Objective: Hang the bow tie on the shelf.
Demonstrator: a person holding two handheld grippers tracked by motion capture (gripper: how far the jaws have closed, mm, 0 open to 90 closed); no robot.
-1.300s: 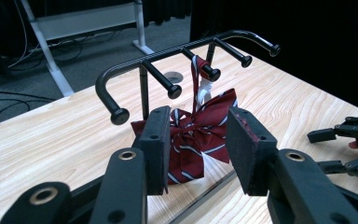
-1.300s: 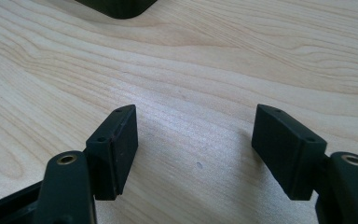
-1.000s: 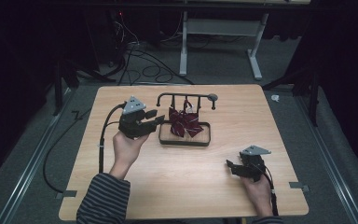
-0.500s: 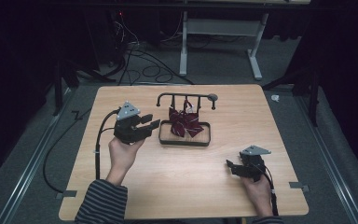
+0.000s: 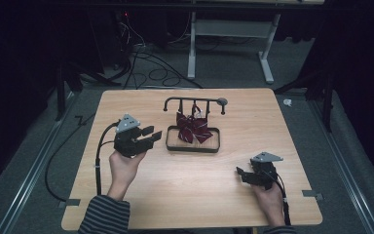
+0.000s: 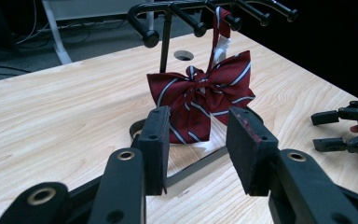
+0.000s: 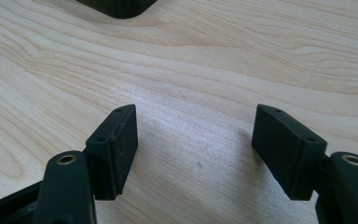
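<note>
Left gripper [image 5: 152, 135] spread, empty, just left of black rack [image 5: 193, 101] w/ striped bow tie [image 5: 193, 128] hanging mid-table. Right gripper [image 5: 239, 174] spread, empty, near right.

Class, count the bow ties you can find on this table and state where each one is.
1. The striped maroon bow tie hangs by its strap from a peg of the black rack, over the rack's base tray. Nothing suggests another is hidden.

rack [image 5: 195, 101] blocks table [image 5: 253, 195] centre, front free
</note>
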